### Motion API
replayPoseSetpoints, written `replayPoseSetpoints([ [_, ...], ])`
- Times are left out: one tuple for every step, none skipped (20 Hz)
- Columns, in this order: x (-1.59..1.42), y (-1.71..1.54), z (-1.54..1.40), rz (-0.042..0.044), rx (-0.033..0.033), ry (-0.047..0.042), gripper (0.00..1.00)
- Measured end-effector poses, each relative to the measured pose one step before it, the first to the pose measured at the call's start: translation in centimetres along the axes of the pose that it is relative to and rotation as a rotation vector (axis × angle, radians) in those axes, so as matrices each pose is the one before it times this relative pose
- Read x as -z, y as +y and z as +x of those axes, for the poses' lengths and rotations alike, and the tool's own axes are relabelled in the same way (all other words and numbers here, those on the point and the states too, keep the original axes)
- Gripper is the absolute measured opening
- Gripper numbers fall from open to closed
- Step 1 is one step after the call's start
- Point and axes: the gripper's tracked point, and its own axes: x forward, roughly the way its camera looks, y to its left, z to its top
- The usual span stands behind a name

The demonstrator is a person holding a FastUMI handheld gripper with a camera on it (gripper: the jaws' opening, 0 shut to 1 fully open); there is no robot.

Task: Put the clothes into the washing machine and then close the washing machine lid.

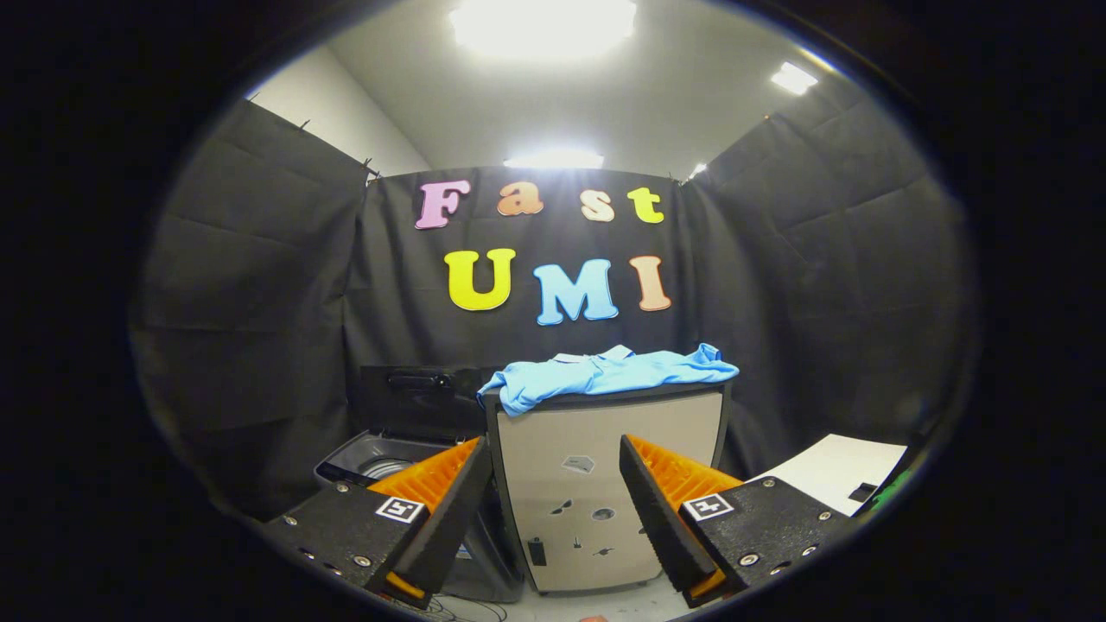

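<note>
At about eight o'clock from the tool (556, 510), low against the booth wall, sits the washing machine (380, 462), its lid (415, 399) standing raised behind the open tub. Straight ahead at twelve o'clock, beyond the fingers, a pale cabinet (605, 501) carries the blue clothes (605, 373), draped over its top and hanging off its left corner. The tool is spread wide, gripping nothing. At three o'clock lies a white worktop (834, 471).
</note>
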Motion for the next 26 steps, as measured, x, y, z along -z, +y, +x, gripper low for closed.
replayPoseSetpoints([
  [-0.159,-0.070,-0.047,0.00276,0.00092,-0.00176,0.93],
  [-0.221,-0.109,0.128,-0.00113,0.00340,-0.00050,0.93],
  [-0.009,-0.147,0.023,-0.00408,0.00514,0.00061,0.93],
  [-0.224,-0.059,0.088,-0.00267,0.00232,-0.00084,0.93],
  [-0.304,0.014,-0.020,-0.00080,0.00341,-0.00313,0.93],
  [-0.444,-0.051,0.057,0.00044,0.00294,-0.00784,0.93],
  [-0.357,-0.058,0.160,-0.00201,0.00372,-0.00636,0.93],
  [-0.141,-0.060,0.230,-0.00330,0.00198,0.00290,0.93],
  [0.123,0.080,0.302,-0.00147,-0.00348,0.00902,0.93],
  [-0.168,0.054,0.333,-0.00094,-0.00489,0.00464,0.93],
  [-0.619,-0.131,0.374,-0.00192,-0.00258,-0.00282,0.93],
  [-0.701,-0.210,0.464,-0.00419,0.00091,-0.00779,0.93],
  [-0.454,-0.342,0.566,-0.00472,0.00142,-0.00827,0.93],
  [-0.567,-0.187,0.780,-0.00210,-0.00007,-0.00581,0.93],
  [-0.370,-0.253,0.799,-0.00119,0.00153,-0.00324,0.93],
  [-0.529,-0.251,0.800,-0.00098,-0.00016,0.00008,0.93],
  [-0.570,-0.146,0.674,-0.00172,-0.00024,-0.00293,0.93],
  [-0.770,-0.412,0.886,-0.00358,0.00424,-0.00494,0.93],
  [-0.363,-0.425,0.722,-0.00461,0.00424,0.00095,0.93],
  [-0.440,-0.390,0.789,-0.00363,0.00418,0.00388,0.93],
  [-0.428,-0.307,0.762,-0.00028,-0.00086,0.00308,0.93],
  [-0.380,-0.211,0.887,0.00492,-0.00251,0.00761,0.93],
  [-0.202,-0.169,0.876,0.00856,-0.00362,0.00967,0.93],
  [-0.455,-0.223,0.830,0.01029,-0.00165,0.00653,0.93],
  [-0.556,-0.182,0.903,0.01086,-0.00285,0.00302,0.93],
  [-0.445,-0.140,0.873,0.00427,-0.00327,0.00163,0.93],
])
